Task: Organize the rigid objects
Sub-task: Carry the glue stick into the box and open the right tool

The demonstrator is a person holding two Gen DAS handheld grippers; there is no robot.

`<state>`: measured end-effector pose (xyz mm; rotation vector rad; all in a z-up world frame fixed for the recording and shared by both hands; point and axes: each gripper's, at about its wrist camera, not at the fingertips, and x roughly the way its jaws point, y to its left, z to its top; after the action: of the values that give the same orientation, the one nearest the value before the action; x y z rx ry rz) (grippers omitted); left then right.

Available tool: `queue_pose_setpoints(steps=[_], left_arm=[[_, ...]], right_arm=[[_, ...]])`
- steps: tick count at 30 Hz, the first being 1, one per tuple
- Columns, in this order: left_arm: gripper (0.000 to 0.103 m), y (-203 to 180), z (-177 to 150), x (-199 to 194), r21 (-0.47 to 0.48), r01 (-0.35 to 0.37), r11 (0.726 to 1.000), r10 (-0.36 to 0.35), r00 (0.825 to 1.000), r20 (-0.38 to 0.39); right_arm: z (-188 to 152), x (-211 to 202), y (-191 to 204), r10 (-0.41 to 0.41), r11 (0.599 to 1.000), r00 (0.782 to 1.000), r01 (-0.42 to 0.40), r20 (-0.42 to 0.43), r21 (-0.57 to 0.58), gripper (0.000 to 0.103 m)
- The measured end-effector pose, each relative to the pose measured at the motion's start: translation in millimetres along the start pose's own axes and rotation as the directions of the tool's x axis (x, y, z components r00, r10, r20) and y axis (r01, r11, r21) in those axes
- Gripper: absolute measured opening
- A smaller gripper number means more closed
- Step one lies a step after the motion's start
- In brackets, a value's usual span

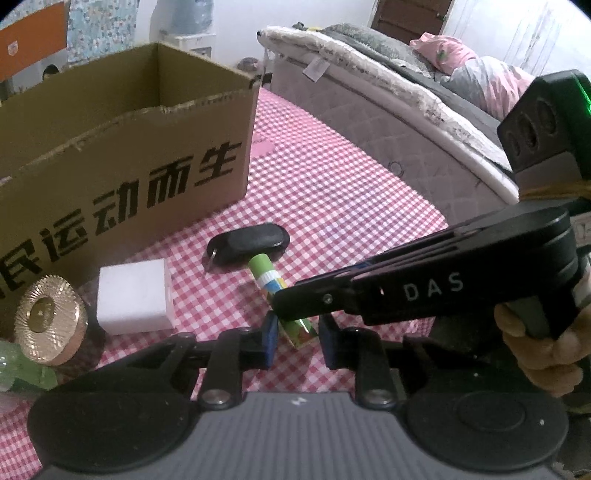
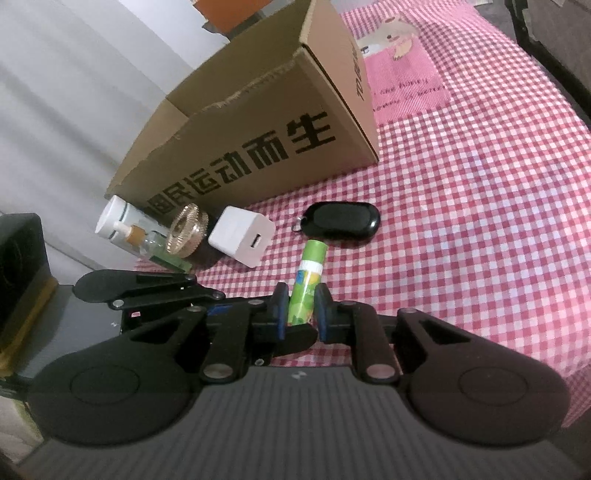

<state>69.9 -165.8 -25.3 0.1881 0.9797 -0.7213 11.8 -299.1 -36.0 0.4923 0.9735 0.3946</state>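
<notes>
**Inspector:** On the pink-and-white checked cloth (image 2: 461, 221), in front of the open brown cardboard box with black printed characters (image 2: 258, 122), lies the green cylindrical glue-stick-like tube with a white band (image 2: 304, 284). Report the tongs.

**Assistant:** Both are closed on that tube. The right gripper (image 2: 301, 308) has its blue-padded fingers pressed on the tube's lower body. The left gripper (image 1: 295, 338) pinches the tube's near end, and the right tool's black finger lies across the tube just above it in the left wrist view. No earlier picture is available, so I note only the grip as it stands.

**Inspector:** Advice for the step?

**Assistant:** In my judgement two grips on one small tube are redundant. One should let go before lifting, or the tube may twist between them. Lift straight, clear the box's torn front wall, and release low inside.

**Inspector:** What else awaits?

**Assistant:** A black oval key fob with a ring (image 2: 341, 221) touches the tube's cap end in the left wrist view. A white cube-shaped charger (image 2: 242, 236), a ribbed gold round lid (image 2: 186, 230) and a clear bottle with a white cap (image 2: 118, 221) sit near the box's left corner.

**Inspector:** Room?

**Assistant:** A quilted grey bed base (image 1: 369, 122) with pink and grey bedding stands beyond the cloth. A brown door (image 1: 410, 14) is behind it. A person's hand (image 1: 546, 347) holds the right tool.
</notes>
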Motion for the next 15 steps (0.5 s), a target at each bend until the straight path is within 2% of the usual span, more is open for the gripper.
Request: queue_pose_setpoints(steps=[10, 15], left_arm=[[0.025, -1.0, 12.3, -56.1, 0.029, -0.051, 0.998, 0.047, 0.991, 0.127], [0.025, 16.6, 33.3, -90.9, 0.014, -0.108, 0.994, 0.103, 0.978, 0.182]], right_arm=[[10.4, -34.2, 39.9, 0.024, 0.997, 0.995, -0.016, 0.097, -0.081, 0.015], [42.2, -39.9, 72.3, 0.081, 0.984, 0.987, -0.058, 0.137, -0.169, 0.015]])
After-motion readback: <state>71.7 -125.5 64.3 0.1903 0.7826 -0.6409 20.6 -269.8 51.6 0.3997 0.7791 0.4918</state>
